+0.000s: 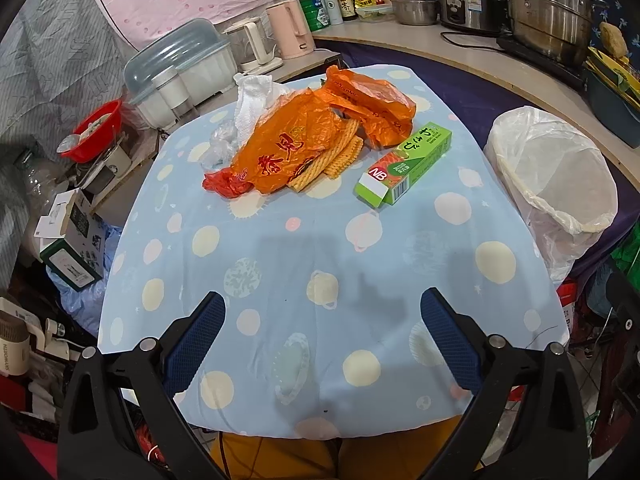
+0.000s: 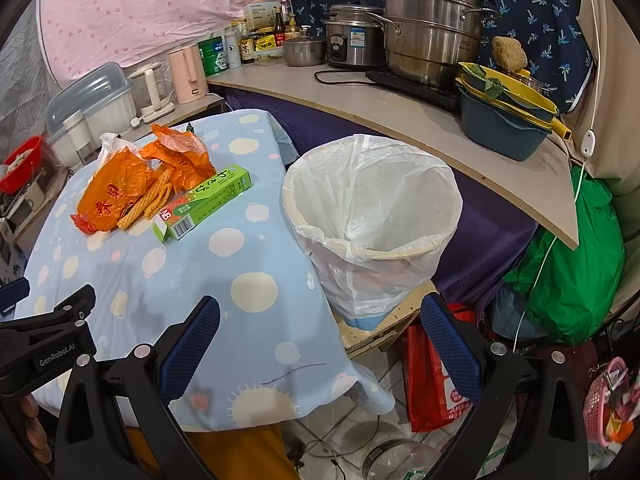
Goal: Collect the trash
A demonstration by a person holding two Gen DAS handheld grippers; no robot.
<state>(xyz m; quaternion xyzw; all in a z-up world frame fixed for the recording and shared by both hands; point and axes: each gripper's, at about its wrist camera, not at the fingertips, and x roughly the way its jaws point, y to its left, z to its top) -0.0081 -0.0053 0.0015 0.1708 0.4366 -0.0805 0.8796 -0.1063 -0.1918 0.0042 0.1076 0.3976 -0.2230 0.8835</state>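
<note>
The cloth-covered table (image 1: 304,248) bears orange bags (image 1: 280,148), wafers (image 1: 332,156), a green box (image 1: 404,164) and tissue (image 1: 252,100).

I see my left gripper (image 1: 322,312) with its fingers (image 1: 196,340) spread wide over the near surface (image 1: 280,264). Beyond it lies a green box (image 1: 404,164); orange bags (image 1: 288,148) and wavy crackers (image 1: 328,160) sit just left of the box, a lined bin (image 1: 556,184) right.
</note>
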